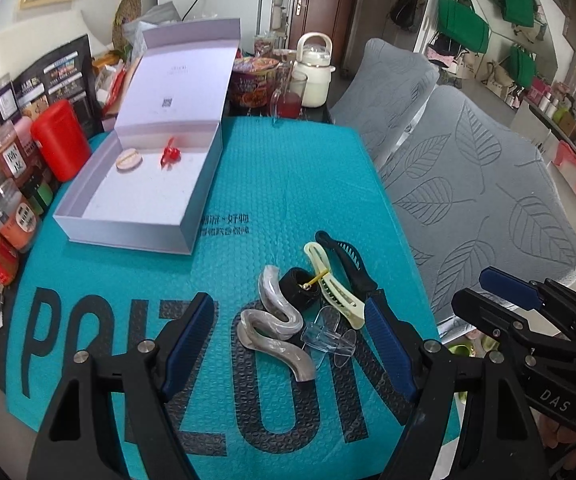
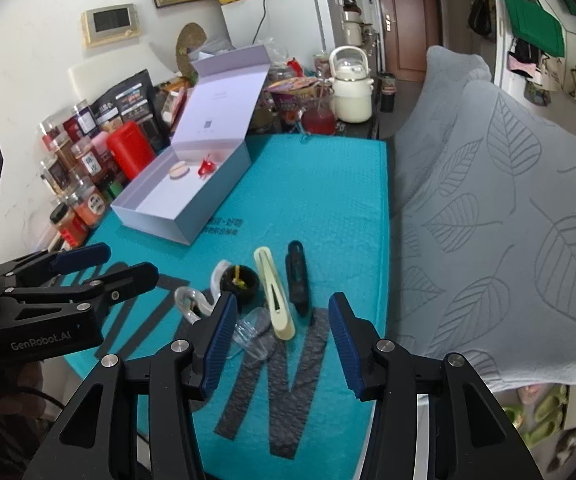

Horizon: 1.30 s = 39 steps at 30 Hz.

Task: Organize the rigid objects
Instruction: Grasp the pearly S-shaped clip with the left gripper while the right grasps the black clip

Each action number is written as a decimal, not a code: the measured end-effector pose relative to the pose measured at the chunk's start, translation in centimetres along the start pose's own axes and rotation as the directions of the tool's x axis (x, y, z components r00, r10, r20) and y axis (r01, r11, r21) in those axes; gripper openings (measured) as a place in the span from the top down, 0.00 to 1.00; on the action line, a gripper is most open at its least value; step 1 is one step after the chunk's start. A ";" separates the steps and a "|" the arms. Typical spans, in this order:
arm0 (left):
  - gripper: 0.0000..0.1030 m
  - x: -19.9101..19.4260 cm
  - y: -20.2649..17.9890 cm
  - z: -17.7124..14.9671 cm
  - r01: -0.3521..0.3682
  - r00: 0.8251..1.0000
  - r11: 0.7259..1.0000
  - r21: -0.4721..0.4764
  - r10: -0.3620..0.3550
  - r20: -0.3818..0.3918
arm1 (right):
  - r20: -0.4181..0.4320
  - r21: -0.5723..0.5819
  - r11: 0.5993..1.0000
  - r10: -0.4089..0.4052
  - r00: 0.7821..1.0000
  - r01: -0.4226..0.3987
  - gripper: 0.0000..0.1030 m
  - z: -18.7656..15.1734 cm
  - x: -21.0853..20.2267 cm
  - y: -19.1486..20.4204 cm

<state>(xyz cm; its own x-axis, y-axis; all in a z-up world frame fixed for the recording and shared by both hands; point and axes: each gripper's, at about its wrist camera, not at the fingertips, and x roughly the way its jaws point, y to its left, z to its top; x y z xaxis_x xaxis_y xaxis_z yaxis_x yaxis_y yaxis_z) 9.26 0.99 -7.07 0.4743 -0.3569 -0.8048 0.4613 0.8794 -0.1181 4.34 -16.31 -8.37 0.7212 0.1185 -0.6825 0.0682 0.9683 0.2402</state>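
Observation:
A pile of hair clips lies on the teal mat [image 1: 247, 208]: a wavy grey clip [image 1: 273, 326], a clear clip [image 1: 328, 334], a black round clip [image 1: 302, 286], a cream clip [image 1: 334, 286] and a black comb clip [image 1: 348, 262]. My left gripper [image 1: 292, 344] is open just above the wavy clip, empty. My right gripper [image 2: 281, 340] is open over the near end of the cream clip [image 2: 273, 292] and black clip [image 2: 298, 276], empty. An open grey box [image 1: 139, 184] holds a beige oval piece [image 1: 129, 159] and a red clip [image 1: 170, 153].
Jars and a red canister [image 1: 61, 138] line the mat's left side. A cream kettle [image 1: 315, 70], a glass of red drink [image 1: 288, 98] and a noodle cup [image 1: 251, 80] stand behind the mat. Grey covered chairs [image 1: 472, 184] stand right of the table.

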 end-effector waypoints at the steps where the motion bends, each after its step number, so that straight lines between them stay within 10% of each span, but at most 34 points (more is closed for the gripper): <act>1: 0.25 0.6 0.1 -0.1 0.002 1.000 1.000 -0.003 -0.002 -0.009 | -0.007 0.003 1.000 -0.001 1.000 0.001 0.54 -0.1 0.4 -0.1; 25: 0.25 11.7 2.2 -2.0 -0.025 0.982 0.993 -0.113 0.003 -0.190 | -0.156 0.049 0.998 0.039 0.987 -0.032 0.53 -2.4 9.9 -2.9; 39: 0.37 12.1 3.3 -2.5 -0.031 0.986 0.992 -0.125 0.010 -0.164 | -0.163 0.027 0.999 0.042 0.986 -0.038 0.53 -0.2 12.8 -2.9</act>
<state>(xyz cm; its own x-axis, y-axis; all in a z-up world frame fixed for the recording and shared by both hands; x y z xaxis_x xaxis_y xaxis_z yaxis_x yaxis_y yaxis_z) 14.70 0.32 -18.66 0.3496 -0.2916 -0.8904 0.3494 0.9224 -0.1649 13.24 -17.58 -17.96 0.6011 0.1934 -0.7754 0.0589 0.9569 0.2844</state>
